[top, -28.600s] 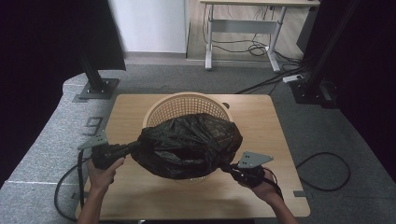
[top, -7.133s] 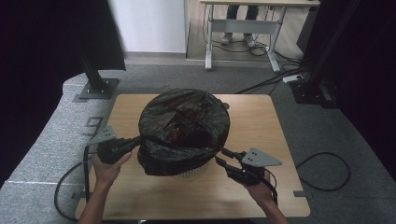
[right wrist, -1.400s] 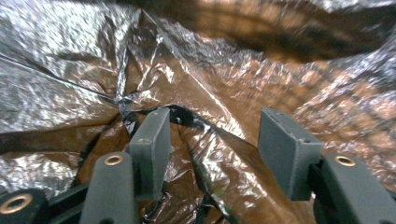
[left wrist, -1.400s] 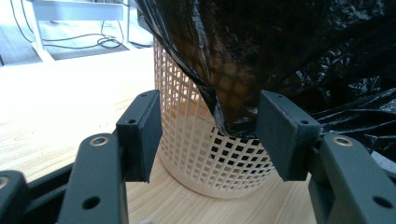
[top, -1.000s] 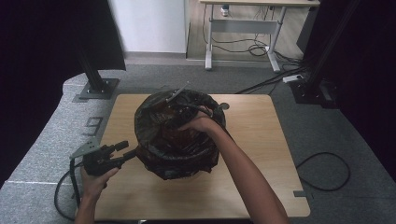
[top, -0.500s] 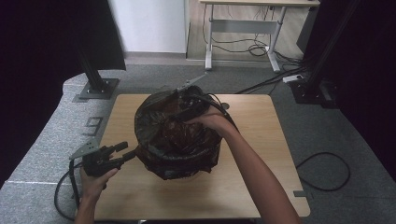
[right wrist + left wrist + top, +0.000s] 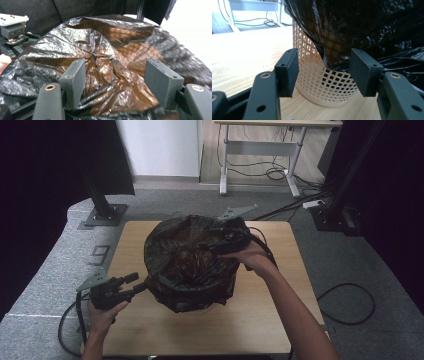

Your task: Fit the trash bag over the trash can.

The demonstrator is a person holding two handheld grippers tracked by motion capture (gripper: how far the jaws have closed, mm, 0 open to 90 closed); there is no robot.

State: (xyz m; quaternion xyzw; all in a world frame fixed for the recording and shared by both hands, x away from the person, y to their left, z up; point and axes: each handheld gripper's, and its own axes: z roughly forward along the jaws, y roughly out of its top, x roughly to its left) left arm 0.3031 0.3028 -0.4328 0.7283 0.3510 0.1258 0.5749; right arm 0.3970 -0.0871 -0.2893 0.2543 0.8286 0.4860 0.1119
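At first the crinkled black plastic bin bag (image 7: 187, 265) lay bunched across the near side of the cream lattice plastic basket (image 7: 322, 82), whose far rim stood bare; now it covers the whole top and hangs down the sides. The right hand-held gripper (image 7: 212, 247), low at the near right of the counter before, has since crossed over the bag's far right rim, drifting rightward and upward in the last second, jaws parted above the film.

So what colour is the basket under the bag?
Cream-white lattice basket, clearest in the left gripper view.
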